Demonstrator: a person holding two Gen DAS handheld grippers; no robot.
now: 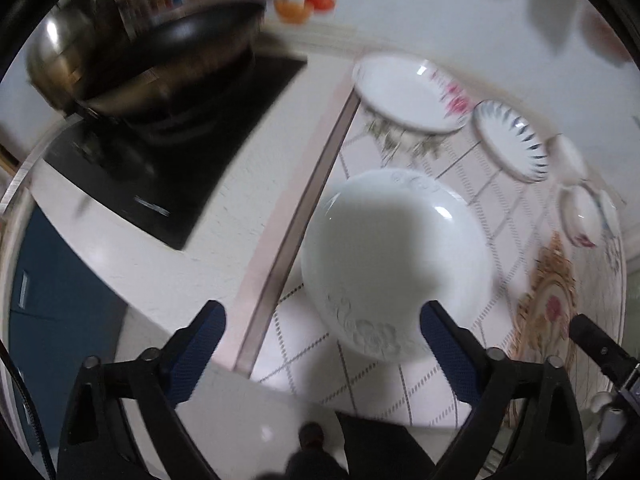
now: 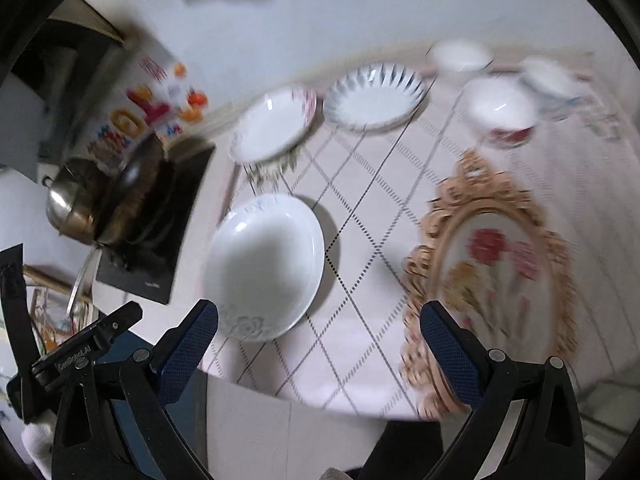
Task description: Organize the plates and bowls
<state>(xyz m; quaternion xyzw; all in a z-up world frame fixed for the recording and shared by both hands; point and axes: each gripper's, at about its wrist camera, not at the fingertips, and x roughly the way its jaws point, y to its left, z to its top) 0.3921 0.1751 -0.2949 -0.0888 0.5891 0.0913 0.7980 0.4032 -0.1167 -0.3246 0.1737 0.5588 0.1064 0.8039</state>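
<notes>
big white plate (image 1: 394,264) lies flat on the tabletop (image 1: 360,376), on a white cloth w/ a dotted diamond grid, near the front edge; faint grey flower print on its rim. same plate in the right view (image 2: 266,268), just right of the black cooktop.

behind it, toward the wall: pink-flower plate (image 1: 408,94) (image 2: 274,124), then blue-spike plate (image 1: 510,140) (image 2: 374,94) just beside it, rims close but i can't tell if touching. further right 3 bowls: plain white bowl (image 2: 460,56) at the back, red-flower bowl (image 2: 502,114) (image 1: 580,214) in front of it, blue-trim bowl (image 2: 550,80) beside. all blurred.

oval mat (image 2: 492,268) w/ gold lace edge and flower print lies right of the big plate, well apart from it.

left gripper (image 1: 320,356) hovers over the plate's near edge, jaws wide apart, nothing btwn them, pads not touching the plate. right gripper (image 2: 318,356) also spread wide and empty, over the cloth btwn plate and mat.

wok (image 1: 136,68) (image 2: 116,200) sits on the cooktop (image 1: 176,168) at left. blue cabinet (image 1: 60,312) front below.
</notes>
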